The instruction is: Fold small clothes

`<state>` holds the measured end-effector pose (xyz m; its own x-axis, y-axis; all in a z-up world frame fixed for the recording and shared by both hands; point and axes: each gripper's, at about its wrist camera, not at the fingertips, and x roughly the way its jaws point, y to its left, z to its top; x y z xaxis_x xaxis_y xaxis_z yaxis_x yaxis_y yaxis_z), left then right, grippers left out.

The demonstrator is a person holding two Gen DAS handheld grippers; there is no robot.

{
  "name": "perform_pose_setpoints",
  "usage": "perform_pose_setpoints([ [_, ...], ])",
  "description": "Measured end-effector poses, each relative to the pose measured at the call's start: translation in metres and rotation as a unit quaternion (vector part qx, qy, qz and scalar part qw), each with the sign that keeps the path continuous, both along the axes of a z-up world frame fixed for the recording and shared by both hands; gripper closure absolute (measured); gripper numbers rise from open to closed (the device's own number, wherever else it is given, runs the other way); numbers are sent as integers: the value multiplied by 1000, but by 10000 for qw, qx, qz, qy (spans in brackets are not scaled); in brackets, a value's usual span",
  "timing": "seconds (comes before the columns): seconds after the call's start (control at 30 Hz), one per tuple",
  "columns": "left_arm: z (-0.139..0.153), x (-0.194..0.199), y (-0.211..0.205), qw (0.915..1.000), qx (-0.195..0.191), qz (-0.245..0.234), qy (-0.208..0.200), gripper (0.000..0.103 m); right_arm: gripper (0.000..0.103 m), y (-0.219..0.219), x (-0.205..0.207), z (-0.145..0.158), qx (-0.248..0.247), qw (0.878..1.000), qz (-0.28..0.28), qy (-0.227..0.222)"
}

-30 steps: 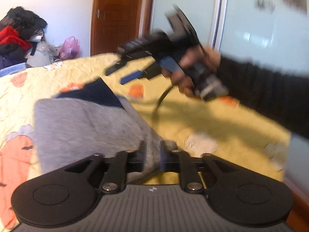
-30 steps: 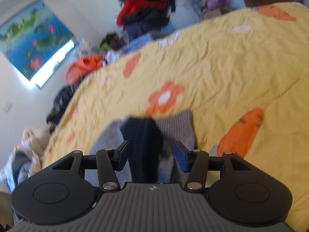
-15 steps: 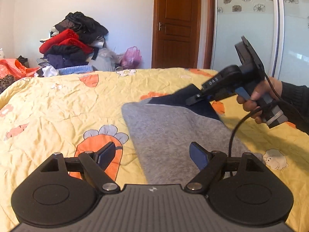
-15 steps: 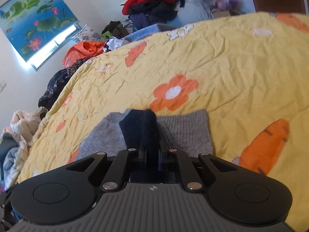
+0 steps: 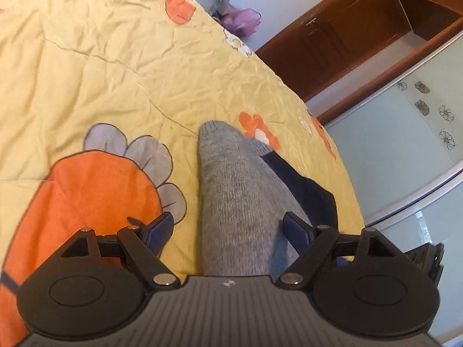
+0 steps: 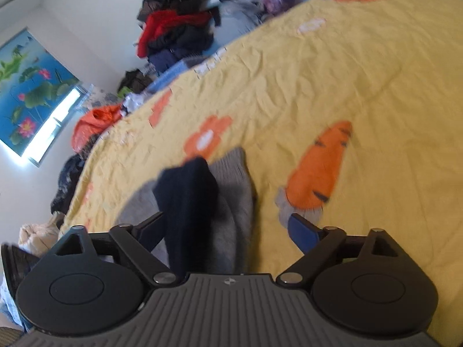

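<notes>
A small grey knit garment [image 5: 234, 196] with a dark navy part [image 5: 306, 190] lies on the yellow bedspread [image 5: 115, 66]. My left gripper [image 5: 228, 231] is open, its blue pads either side of the grey cloth just above it. In the right wrist view the same garment [image 6: 234, 196] lies with its navy part [image 6: 188, 199] folded over the grey. My right gripper [image 6: 225, 231] is open over the garment, holding nothing. The right gripper's body shows at the lower right edge of the left wrist view [image 5: 428, 260].
The bedspread has orange carrot [image 6: 318, 164] and flower prints. A pile of clothes [image 6: 179, 26] stands against the far wall, more clothes [image 6: 92, 127] lie along the bed's far edge. A wooden door [image 5: 332, 43] and sliding wardrobe panels [image 5: 405, 144] are beyond the bed.
My right gripper was shut on the navy part half a second ago and has opened and let it go. My left gripper opened earlier, has tilted down and moved in over the grey cloth.
</notes>
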<state>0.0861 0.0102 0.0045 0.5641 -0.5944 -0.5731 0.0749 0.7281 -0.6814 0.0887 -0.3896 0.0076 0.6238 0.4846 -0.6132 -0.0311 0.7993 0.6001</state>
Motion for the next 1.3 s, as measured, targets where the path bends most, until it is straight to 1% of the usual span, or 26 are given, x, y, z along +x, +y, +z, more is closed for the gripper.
perform_pose_setpoints([
  [0.03, -1, 2, -4, 10000, 4, -51, -40, 21, 15, 5, -3, -3, -48, 10000, 66, -53],
  [0.07, -1, 7, -9, 9999, -9, -148, -28, 36, 15, 10, -6, -4, -111, 9998, 131, -140],
  [0.1, -3, 13, -14, 9996, -38, -276, 48, 48, 20, 16, -7, -4, -151, 9995, 180, -203],
  [0.13, -4, 15, -18, 9996, 64, -257, 100, 58, 29, 21, -6, -5, -136, 9995, 208, -178],
  [0.17, -3, 18, -22, 9996, 183, -218, 53, 68, 62, 25, -3, -7, -54, 9996, 260, -65],
  [0.2, 0, 19, -25, 9993, 327, -203, -22, 71, 71, 29, 1, -11, 122, 9994, 322, 77],
  [0.23, 5, 18, -26, 9986, 484, -162, -140, 75, 71, 33, 2, -12, 179, 9994, 285, 44],
  [0.3, 16, 15, -26, 9967, 710, -169, -342, 77, 72, 42, 0, -6, 51, 9995, 297, -82],
  [0.4, 33, 15, -16, 9931, 970, -187, -632, 79, 72, 47, 5, 2, 346, 9989, 264, -177],
  [0.47, 44, 24, -4, 9904, 1151, -68, -766, 80, 72, 58, 15, 8, 505, 9979, 317, -265],
  [0.57, 57, 39, 14, 9841, 1492, 276, -920, 83, 73, 83, 36, 12, 674, 9962, 417, -366],
  [0.63, 58, 49, 23, 9776, 1788, 466, -1010, 84, 73, 100, 51, 10, 729, 9959, 399, -359],
  [0.67, 55, 53, 24, 9731, 1996, 502, -1040, 85, 72, 107, 58, 7, 701, 9961, 373, -373],
  [0.7, 51, 55, 27, 9712, 2105, 526, -980, 85, 68, 113, 64, 2, 569, 9972, 329, -354],
  [0.73, 46, 56, 31, 9729, 2085, 508, -855, 84, 63, 117, 68, -4, 414, 9985, 271, -231],
  [0.77, 43, 52, 36, 9755, 2001, 494, -775, 84, 51, 119, 72, -11, 302, 9993, 212, -20],
  [0.8, 42, 44, 40, 9778, 1885, 488, -773, 84, 51, 118, 69, -14, 330, 9993, 166, 15],
  [0.83, 41, 32, 45, 9788, 1796, 504, -849, 81, 48, 114, 61, -13, 385, 9992, 126, -39],
  [0.9, 42, 1, 51, 9781, 1724, 504, -1052, 64, 46, 105, 38, -4, 327, 9991, 151, -201],
  [0.93, 41, -15, 54, 9779, 1700, 487, -1112, 41, 46, 101, 26, 3, 253, 9989, 214, -327],
  [0.97, 40, -32, 56, 9773, 1695, 470, -1185, 30, 46, 97, 12, 9, 192, 9984, 296, -439],
  [1.03, 36, -63, 56, 9761, 1706, 353, -1302, 30, 46, 90, -15, 20, 191, 9970, 527, -531],
  [1.13, 30, -92, 52, 9785, 1659, 146, -1217, 30, 47, 94, -45, 30, 167, 9931, 1004, -590],
  [1.2, 21, -98, 46, 9803, 1655, -47, -1076, 30, 60, 105, -54, 31, -54, 9906, 1222, -605],
  [1.27, 15, -96, 39, 9807, 1712, -142, -930, 30, 66, 117, -55, 26, -316, 9884, 1390, -520],
  [1.3, 12, -96, 37, 9800, 1757, -150, -927, 30, 68, 121, -54, 22, -407, 9883, 1405, -432],
])
